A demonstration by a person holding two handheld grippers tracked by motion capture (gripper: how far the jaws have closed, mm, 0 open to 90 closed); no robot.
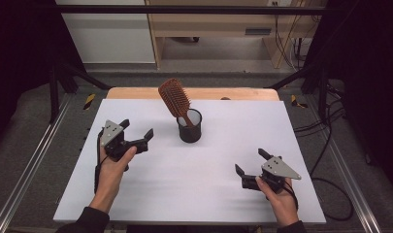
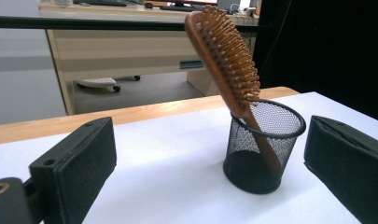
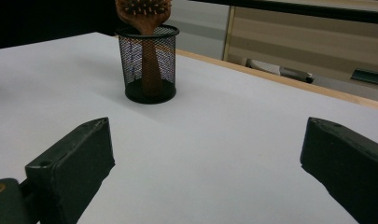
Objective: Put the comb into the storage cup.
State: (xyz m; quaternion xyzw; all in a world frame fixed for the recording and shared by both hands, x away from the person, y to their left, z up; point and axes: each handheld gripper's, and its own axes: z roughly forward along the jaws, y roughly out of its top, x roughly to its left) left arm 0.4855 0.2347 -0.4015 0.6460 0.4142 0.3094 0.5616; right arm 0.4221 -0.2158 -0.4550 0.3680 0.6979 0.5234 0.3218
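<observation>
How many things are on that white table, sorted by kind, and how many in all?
Hairbrush: 1, brown wood, leaning handle-down in the cup.
Mesh cup: 1, black, upright.
Hand-held grippers: 2, the left gripper and the right gripper, both with jaws apart and holding nothing.
Total: 4 things.

A brown wooden hairbrush (image 1: 175, 97) stands handle-down in a black mesh cup (image 1: 189, 129), its bristled head leaning out over the rim toward the far left corner. The cup sits upright on the white surface (image 1: 194, 184), near the middle of its far edge.
</observation>
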